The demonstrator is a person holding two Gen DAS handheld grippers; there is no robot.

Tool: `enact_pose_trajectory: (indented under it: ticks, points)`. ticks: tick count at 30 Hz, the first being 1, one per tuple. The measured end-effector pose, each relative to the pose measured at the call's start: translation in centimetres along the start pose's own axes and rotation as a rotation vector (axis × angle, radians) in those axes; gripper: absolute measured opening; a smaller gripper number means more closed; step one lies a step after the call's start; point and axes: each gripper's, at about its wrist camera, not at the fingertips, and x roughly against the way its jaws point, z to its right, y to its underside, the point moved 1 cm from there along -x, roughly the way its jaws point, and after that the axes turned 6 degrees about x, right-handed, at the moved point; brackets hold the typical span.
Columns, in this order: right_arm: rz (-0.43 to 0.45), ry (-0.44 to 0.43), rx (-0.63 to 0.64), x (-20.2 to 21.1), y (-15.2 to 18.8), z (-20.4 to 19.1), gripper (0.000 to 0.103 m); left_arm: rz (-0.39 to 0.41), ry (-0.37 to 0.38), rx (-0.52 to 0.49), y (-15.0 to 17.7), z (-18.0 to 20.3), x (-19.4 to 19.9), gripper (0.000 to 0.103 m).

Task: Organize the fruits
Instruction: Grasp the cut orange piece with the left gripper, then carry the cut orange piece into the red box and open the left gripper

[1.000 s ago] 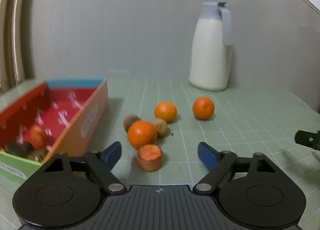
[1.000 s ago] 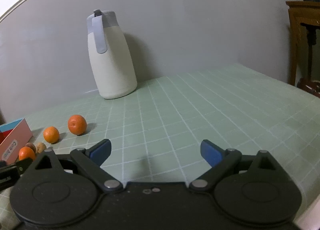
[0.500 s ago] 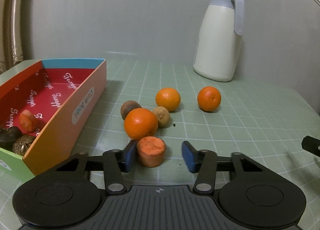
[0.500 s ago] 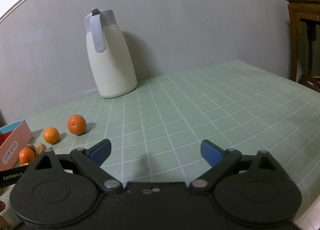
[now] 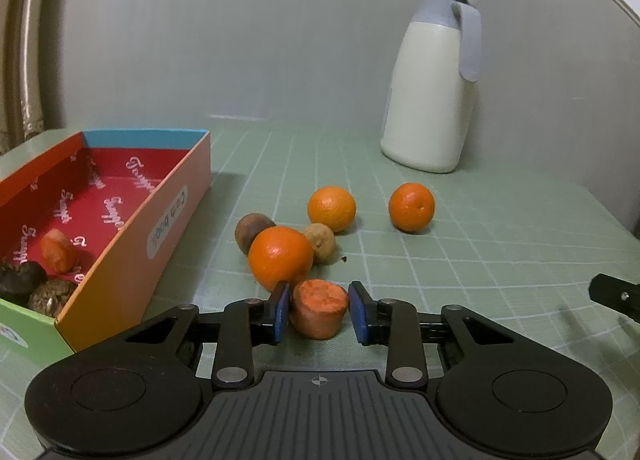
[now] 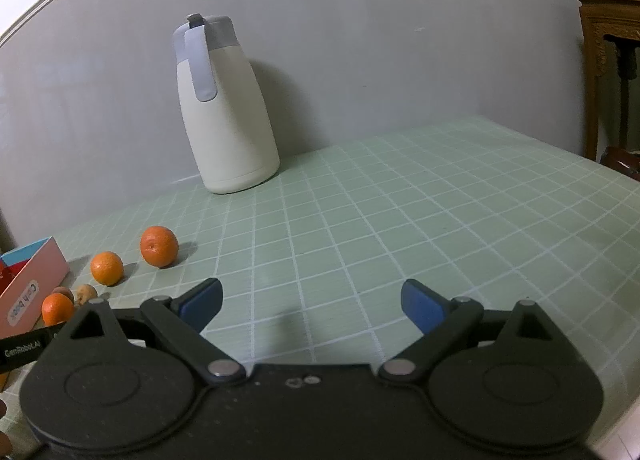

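An orange carrot-like chunk (image 5: 319, 306) stands on the green grid mat between the blue pads of my left gripper (image 5: 319, 310). The jaws are closing and both pads touch its sides. Just behind the chunk sits a large orange (image 5: 280, 258). Two more oranges (image 5: 331, 208) (image 5: 411, 207) and two small brown fruits (image 5: 252, 230) (image 5: 320, 242) lie farther back. The colourful box (image 5: 176, 212) at the left holds another orange chunk (image 5: 59, 250) and dark round pieces (image 5: 24, 280). My right gripper (image 6: 312, 300) hovers open over bare mat, with nothing between its fingers.
A white jug with a grey lid (image 5: 430, 92) stands at the back by the wall, also the jug (image 6: 226, 112) in the right wrist view. Wooden furniture (image 6: 608, 60) stands beyond the table's right edge. The right gripper's tip (image 5: 616, 294) shows at the right.
My left gripper's jaws have come together from wide open onto the orange chunk. The right gripper has stayed open and still.
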Motion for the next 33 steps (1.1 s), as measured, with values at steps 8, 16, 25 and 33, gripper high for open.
enact_pose_trajectory:
  ticks: [8, 16, 25, 33]
  points:
    - [0.000, -0.017, 0.019, -0.1, 0.1, -1.1, 0.096, 0.018, 0.004, -0.005, -0.3, -0.7, 0.7, 0.032]
    - [-0.010, -0.028, 0.031, -0.2, 0.1, -1.4, 0.096, -0.002, -0.047, -0.037, -0.2, -0.6, 0.4, 0.032]
    - [-0.012, -0.039, 0.012, -0.4, 0.0, -1.2, 0.096, -0.006, -0.044, -0.029, 0.1, -0.7, 0.2, 0.030]
    - [-0.003, -0.047, 0.022, -0.2, 0.0, -1.6, 0.096, 0.090, -0.036, -0.065, -0.1, -0.5, 2.0, 0.030]
